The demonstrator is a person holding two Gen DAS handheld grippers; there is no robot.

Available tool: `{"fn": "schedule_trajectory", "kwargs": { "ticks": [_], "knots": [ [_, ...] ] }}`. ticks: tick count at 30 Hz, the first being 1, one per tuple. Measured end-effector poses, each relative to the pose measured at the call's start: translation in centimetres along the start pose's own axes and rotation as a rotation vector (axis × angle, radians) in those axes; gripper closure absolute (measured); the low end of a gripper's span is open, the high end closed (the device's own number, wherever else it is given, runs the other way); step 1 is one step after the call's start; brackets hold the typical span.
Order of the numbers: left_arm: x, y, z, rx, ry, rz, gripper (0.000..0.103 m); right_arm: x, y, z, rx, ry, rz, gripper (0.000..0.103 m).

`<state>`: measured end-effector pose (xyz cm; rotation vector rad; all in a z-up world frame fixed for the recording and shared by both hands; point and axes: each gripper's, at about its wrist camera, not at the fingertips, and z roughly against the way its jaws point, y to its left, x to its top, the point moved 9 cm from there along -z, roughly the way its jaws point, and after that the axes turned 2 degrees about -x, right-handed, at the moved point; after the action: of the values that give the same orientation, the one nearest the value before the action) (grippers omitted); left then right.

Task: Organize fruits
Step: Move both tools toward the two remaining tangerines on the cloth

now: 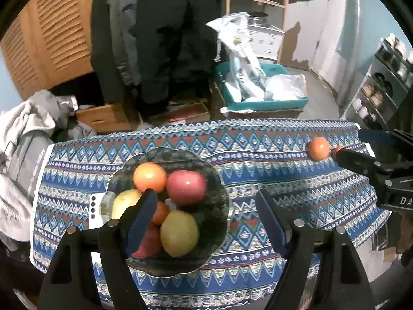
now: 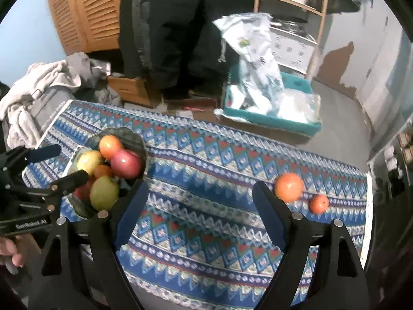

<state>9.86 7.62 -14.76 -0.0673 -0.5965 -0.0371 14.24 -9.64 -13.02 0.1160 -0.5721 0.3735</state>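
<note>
A dark glass bowl (image 1: pixel 216 201) on the patterned tablecloth holds several fruits: an orange (image 1: pixel 149 177), a red apple (image 1: pixel 186 186), two yellow-green apples (image 1: pixel 179 233) and smaller red ones. It also shows in the right wrist view (image 2: pixel 139 142). My left gripper (image 1: pixel 206 222) is open and empty, hovering over the bowl's near side. Two loose oranges lie at the cloth's right end, a large one (image 2: pixel 289 186) and a small one (image 2: pixel 319 203); one shows in the left wrist view (image 1: pixel 318 147). My right gripper (image 2: pixel 200 211) is open and empty, left of the large orange.
The blue patterned cloth (image 2: pixel 206 219) covers the table. Beyond the far edge stand a person in dark clothes (image 1: pixel 160 38), a teal bin with plastic bags (image 1: pixel 260 87), cardboard boxes (image 1: pixel 103 118) and a grey cloth pile (image 1: pixel 28 139). A shelf rack (image 1: pixel 382 82) stands right.
</note>
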Motion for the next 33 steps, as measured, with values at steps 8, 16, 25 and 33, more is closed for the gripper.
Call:
{"fn": "schedule_trajectory", "kwargs": {
  "ticks": [8,16,25,33],
  "knots": [
    [0.3,-3.9,-0.3,-0.016,0.013,-0.067,0.023,-2.8,-4.3,0.6,-0.035,0.022,-0.053,0.02],
    [0.4,-7.8,-1.0,-0.023,0.032,-0.139,0.023,-4.8,-8.7,1.2,-0.063,0.036,-0.113,0.019],
    [0.5,-11.7,-2.6,-0.038,0.069,-0.196,0.022,-7.2,-14.6,0.3,-0.126,0.106,-0.144,0.019],
    [2.2,-15.9,-5.1,-0.092,0.109,-0.229,0.022,-7.5,-19.0,-1.2,-0.103,0.192,-0.149,0.019]
  ]
}}
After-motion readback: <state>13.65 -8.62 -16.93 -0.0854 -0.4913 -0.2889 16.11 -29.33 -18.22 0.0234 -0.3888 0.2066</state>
